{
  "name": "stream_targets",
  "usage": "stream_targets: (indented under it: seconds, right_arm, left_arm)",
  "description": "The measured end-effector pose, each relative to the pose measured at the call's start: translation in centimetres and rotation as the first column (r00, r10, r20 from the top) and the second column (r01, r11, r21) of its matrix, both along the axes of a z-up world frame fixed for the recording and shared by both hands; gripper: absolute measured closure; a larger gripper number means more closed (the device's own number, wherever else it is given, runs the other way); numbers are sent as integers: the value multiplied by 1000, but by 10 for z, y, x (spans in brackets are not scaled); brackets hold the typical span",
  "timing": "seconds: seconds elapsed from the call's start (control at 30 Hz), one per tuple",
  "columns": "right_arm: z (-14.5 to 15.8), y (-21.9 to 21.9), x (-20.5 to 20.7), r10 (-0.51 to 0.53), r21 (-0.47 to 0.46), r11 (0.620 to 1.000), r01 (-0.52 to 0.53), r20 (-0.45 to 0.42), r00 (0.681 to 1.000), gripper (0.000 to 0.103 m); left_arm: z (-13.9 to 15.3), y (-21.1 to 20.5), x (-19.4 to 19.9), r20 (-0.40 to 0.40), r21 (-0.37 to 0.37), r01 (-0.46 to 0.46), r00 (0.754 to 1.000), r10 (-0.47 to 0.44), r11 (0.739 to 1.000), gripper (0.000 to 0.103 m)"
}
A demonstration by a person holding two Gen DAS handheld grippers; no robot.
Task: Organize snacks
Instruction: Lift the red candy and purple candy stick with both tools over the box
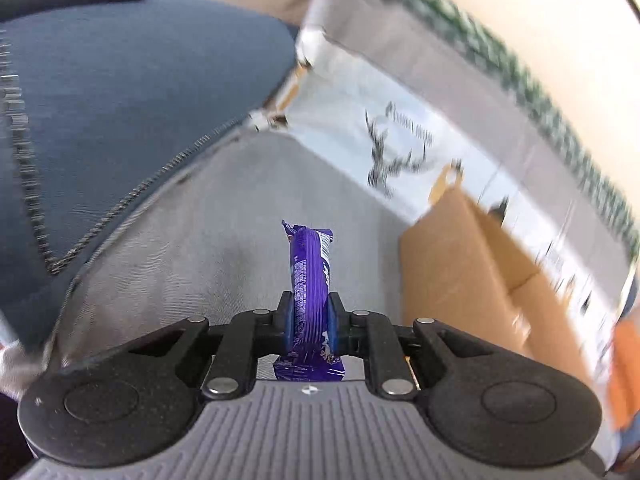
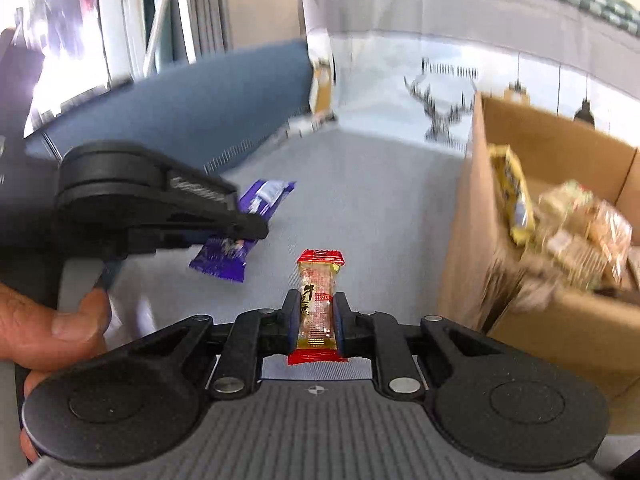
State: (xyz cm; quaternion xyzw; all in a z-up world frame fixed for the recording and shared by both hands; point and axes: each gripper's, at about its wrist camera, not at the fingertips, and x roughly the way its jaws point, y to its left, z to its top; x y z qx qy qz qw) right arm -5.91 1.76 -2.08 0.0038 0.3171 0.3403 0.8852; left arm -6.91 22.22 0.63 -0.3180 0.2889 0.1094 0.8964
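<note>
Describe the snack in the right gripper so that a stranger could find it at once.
Start at the open cardboard box on the right of the grey surface. Just left of it, the right gripper pinches a small snack packet. It is clear gold with red crimped ends, whereas the left gripper's wrapper is purple.

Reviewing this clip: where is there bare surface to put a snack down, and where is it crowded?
Bare: the grey surface between the blue cushion and the cardboard box, ahead of both grippers. Crowded: inside the box, where wrapped snacks pile up.
</note>
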Motion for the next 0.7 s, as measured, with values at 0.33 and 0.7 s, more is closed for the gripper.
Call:
stream_targets:
  seconds: [0.33,0.7]
  right_arm:
    - [58,-54,-12,-126,221,972,78,213,969,86]
    - [87,-156,41,-565,373,807,458,260,783,67]
  left_arm:
    - [56,-22,-39,91,-54,17,996,-12,998,86]
    - [129,-148,68,248,31,188,950,-189,982,62]
